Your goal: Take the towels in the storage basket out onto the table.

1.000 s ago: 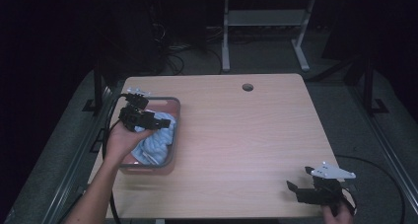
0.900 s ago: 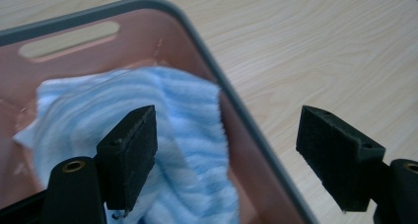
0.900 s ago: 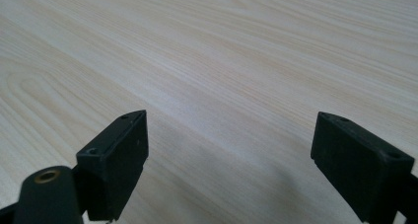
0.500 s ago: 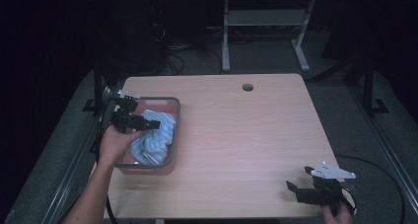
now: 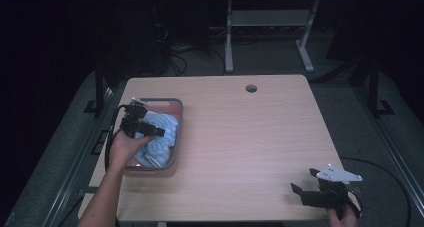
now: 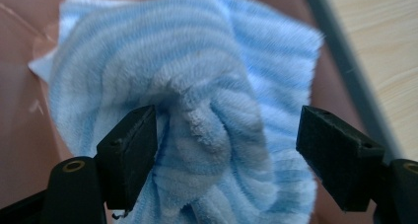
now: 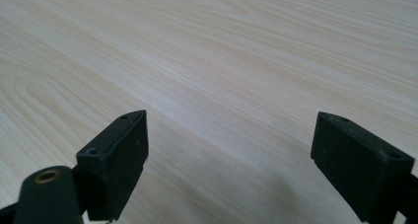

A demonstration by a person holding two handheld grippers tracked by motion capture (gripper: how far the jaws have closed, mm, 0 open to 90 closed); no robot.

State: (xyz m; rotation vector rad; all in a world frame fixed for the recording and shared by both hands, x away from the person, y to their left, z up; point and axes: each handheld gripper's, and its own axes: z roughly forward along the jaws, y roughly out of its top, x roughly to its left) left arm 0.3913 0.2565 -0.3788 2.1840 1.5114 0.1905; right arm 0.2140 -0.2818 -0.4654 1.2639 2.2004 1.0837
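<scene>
Item: wooden table [image 5: 240, 137], light grain, with a round cable hole [image 5: 251, 88] near its far edge; dark floor and a metal stand beyond.

Item: shallow tray [image 5: 176, 137], grey rim and reddish-brown floor, on the left part of the table, close to the left edge.

Item: blue-and-white striped towel [image 6: 197, 86], plush, lying crumpled inside the tray. A raised fold sits at its middle; one corner reaches toward the tray's rim on the table side.

Item: left gripper [image 6: 226, 135], held by the person's left hand [image 5: 122, 147] over the near-left part of the tray. Jaws spread wide, straddling the towel's raised fold. One jaw is just beside or brushing the pile; the other is clear of it. Nothing is clamped.

Item: right gripper [image 5: 307, 192], at the near-right corner of the table, well apart from the tray. Jaws wide, nothing between them, bare wood ahead in its own view.

Risks, as judged:
- A closure on the top of the fold alone could catch a thin pinch of pile, and the soft towel may slip out when lifted.
- A jaw pushed too low could strike the tray floor or snag the rim, shifting the tray toward the table's nearby left edge.
- A lifted towel may drag over the rim and tip the tray.
</scene>
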